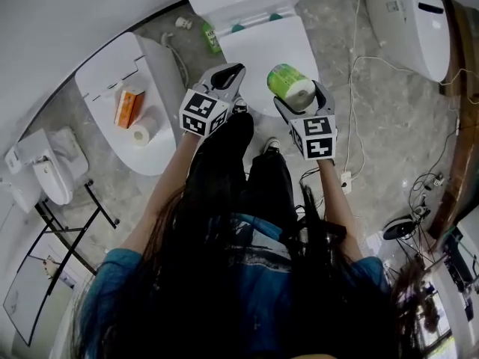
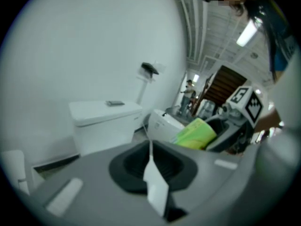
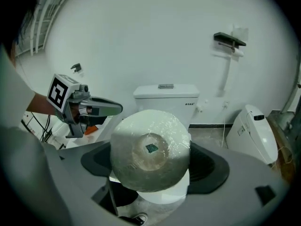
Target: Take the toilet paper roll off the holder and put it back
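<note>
The right gripper (image 1: 301, 96) is clamped on the toilet paper roll (image 1: 292, 86), a fat white cylinder in clear film with a green printed band. It is held in the air just in front of the white ceramic toilet (image 1: 262, 47), above the closed lid. The jaws press on the roll's curved sides, and its flat end faces back along the gripper. The left gripper (image 1: 228, 77) hangs beside it, also in front of the toilet. Its jaws are drawn nearly together, with only a sliver of light between them and nothing in them.

The black wall-mounted holder (image 3: 229, 39) sits on the white wall above the toilet and to the right of its tank, well apart from the roll. It looks bare, though it is too small to be sure.

The likely trouble is in the return trip:
- **Slipping:** the film looks slick and the roll is round, so it could squirt out of the jaws during the reach over the toilet and land on the lid or the floor.
- **Crushing:** a harder squeeze would probably dent the soft paper.
- **Blocked core:** the film seems to cover the core hole (a green scrap shows at its centre), so a holder bar may catch on it and not pass through.
</note>
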`<state>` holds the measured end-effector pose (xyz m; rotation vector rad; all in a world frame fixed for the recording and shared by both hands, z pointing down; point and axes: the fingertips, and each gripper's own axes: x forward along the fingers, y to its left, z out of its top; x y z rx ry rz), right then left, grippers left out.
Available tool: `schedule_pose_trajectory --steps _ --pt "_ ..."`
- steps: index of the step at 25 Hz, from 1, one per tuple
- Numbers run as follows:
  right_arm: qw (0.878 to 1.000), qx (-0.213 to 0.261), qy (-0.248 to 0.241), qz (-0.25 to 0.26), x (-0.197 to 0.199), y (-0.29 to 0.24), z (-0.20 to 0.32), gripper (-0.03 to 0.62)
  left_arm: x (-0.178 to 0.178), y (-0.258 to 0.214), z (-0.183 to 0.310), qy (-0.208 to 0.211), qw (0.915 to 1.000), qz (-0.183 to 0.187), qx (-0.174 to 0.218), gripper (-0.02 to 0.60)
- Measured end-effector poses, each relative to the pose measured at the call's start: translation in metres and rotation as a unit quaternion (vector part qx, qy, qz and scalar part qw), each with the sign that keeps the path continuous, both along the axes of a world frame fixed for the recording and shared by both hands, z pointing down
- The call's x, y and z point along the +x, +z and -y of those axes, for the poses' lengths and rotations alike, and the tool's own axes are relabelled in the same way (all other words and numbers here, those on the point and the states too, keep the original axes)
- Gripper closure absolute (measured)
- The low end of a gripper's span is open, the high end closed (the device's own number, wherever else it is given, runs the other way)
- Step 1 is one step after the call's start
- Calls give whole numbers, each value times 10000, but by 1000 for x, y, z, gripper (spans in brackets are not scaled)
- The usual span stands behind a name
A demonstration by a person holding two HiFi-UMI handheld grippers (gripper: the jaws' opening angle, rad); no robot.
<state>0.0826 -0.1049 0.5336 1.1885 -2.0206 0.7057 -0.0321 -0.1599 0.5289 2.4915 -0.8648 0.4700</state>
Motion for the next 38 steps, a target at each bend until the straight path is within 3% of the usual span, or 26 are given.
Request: schedule_pose_trajectory --steps 7,21,27,33,38 --pt "9983 72 491 322 4 -20 1 149 10 -11 -7 63 10000 74 19 575" --pt "9989 94 327 312 -5 -15 16 149 6 -10 1 -92 10000 6 31 575" --pt "9994 -200 -269 -84 -5 35 29 149 -1 5 4 -103 9999 52 -68 575" --pt "9880 -492 -1194 -841 -15 114 64 149 -9 27 10 -139 9997 133 -180 575" --pt "9791 -728 -1339 -1348 -31 185 94 149 -17 45 16 -206 9993 157 -277 575"
